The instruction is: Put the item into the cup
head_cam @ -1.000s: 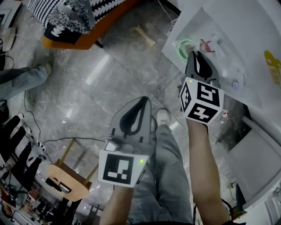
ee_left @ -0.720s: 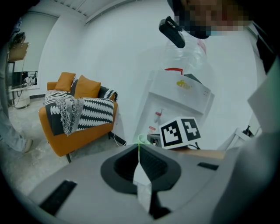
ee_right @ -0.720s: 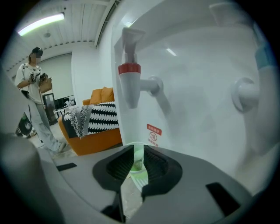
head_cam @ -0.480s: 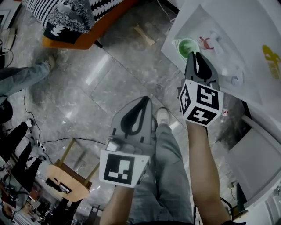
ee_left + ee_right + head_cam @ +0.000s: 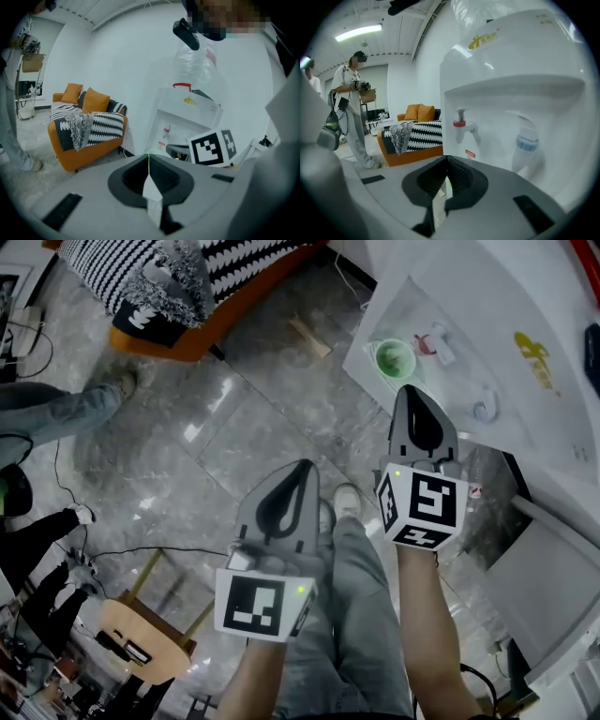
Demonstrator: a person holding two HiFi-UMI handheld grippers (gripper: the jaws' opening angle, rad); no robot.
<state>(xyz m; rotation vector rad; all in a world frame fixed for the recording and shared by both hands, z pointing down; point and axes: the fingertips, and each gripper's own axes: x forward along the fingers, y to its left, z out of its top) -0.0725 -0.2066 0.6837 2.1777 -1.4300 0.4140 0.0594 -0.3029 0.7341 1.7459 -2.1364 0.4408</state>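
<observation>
A person holding a gripper in each hand stands over a grey marble floor (image 5: 234, 418) at a white water dispenser (image 5: 487, 296), seen from a head camera looking steeply down. The left gripper (image 5: 300, 474), held low over the person's legs and well apart from the dispenser, has its jaws pressed together on a thin pale item (image 5: 151, 187) with a green edge at the tip; what the item is cannot be told. The right gripper (image 5: 413, 401), farther forward and to the right, has its jaws clenched with nothing between them, and its tip points at the dispenser's front. The green cup (image 5: 392, 359) stands upright in the dispenser's recess, near the right gripper's tip but not touching it, with the red tap (image 5: 460, 124) beside it and the blue tap (image 5: 527, 143) farther right. At the far left stands an orange sofa (image 5: 202, 315) draped in black-and-white stripes. Another person (image 5: 350, 89) stands near it.
</observation>
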